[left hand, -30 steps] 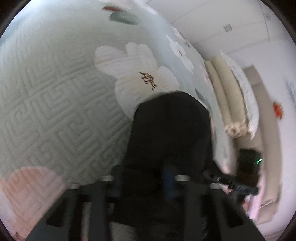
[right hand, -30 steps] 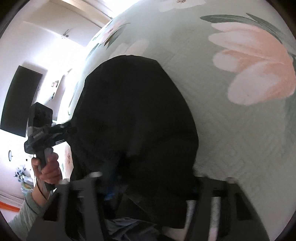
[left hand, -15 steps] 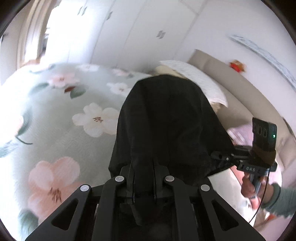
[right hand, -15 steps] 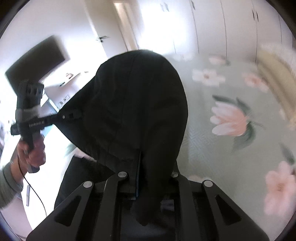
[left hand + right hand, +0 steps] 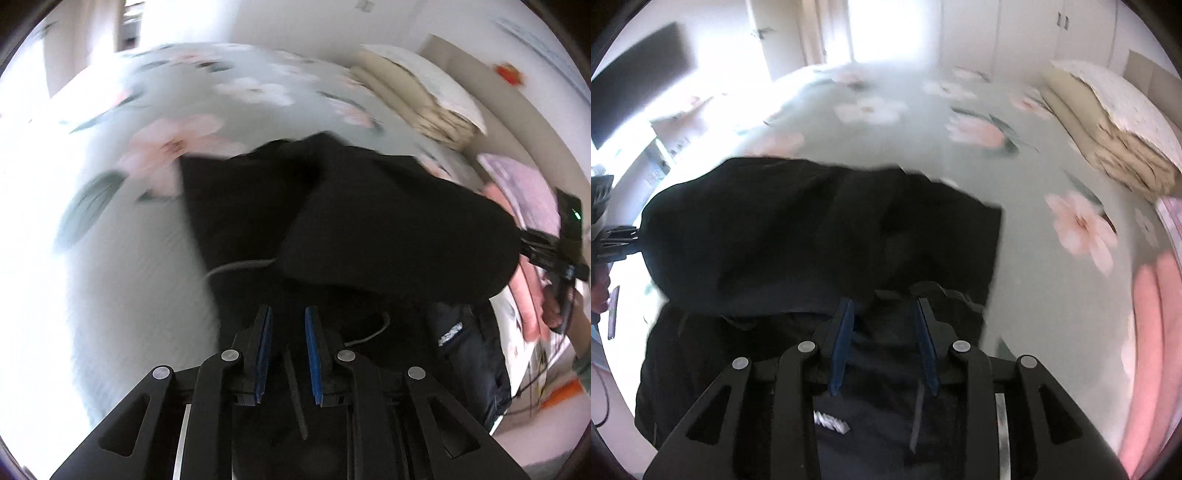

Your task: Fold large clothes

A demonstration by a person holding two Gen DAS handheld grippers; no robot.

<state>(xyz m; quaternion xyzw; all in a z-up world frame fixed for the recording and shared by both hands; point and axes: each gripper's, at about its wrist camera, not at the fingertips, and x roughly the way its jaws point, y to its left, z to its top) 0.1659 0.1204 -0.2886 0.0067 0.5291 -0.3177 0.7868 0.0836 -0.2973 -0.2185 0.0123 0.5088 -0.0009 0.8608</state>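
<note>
A black garment (image 5: 369, 221) is spread over the floral bedspread (image 5: 155, 206) of a bed, its upper layer folded back over the lower part.

In the left wrist view, the left gripper (image 5: 287, 332) is held just above the dark cloth with its blue-padded fingers (image 5: 266, 343) parted and nothing between them. A grey drawstring (image 5: 240, 266) curling across the fabric is seen only here, as are a hand and the right gripper's body at the right edge, and a lilac cloth (image 5: 524, 184) beyond the garment.

In the right wrist view, the right gripper (image 5: 883, 334) is likewise released, its fingers (image 5: 925, 343) spread over the garment's near edge. A white printed logo (image 5: 831, 421) is shown close beneath them. A dark screen (image 5: 635, 74) on the wall is visible in this view alone. Folded beige bedding (image 5: 1108, 129) appears in both.
</note>
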